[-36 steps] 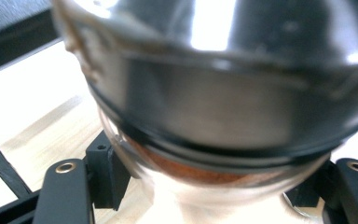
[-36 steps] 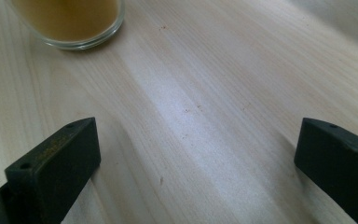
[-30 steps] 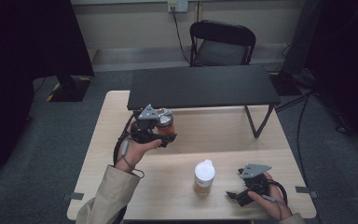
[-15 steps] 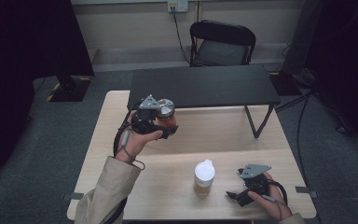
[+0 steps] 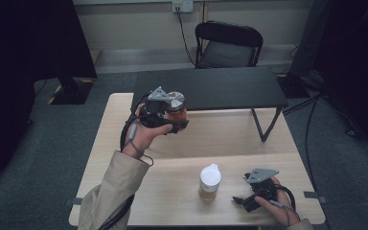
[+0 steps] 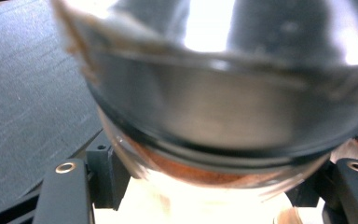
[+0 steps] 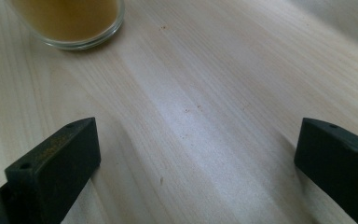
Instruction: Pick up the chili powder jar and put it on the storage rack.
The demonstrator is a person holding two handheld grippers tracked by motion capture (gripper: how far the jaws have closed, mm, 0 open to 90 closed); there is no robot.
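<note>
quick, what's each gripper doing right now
Left gripper: closed on the silver-lidded jar, held above the table.
Right gripper: open, fingers holding nothing, resting low beside the white-lidded jar.

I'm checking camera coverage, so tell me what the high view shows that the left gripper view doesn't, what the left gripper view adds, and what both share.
High view alone: the white-lidded jar standing on the light wooden table, the right gripper with jaws open near it, the black chair.

Left gripper view alone: a blurred close-up of the metal lid's side wall and reddish-brown contents against the glass below it.

Both: the metal-lidded jar clamped in the left gripper, and the black raised shelf.
</note>
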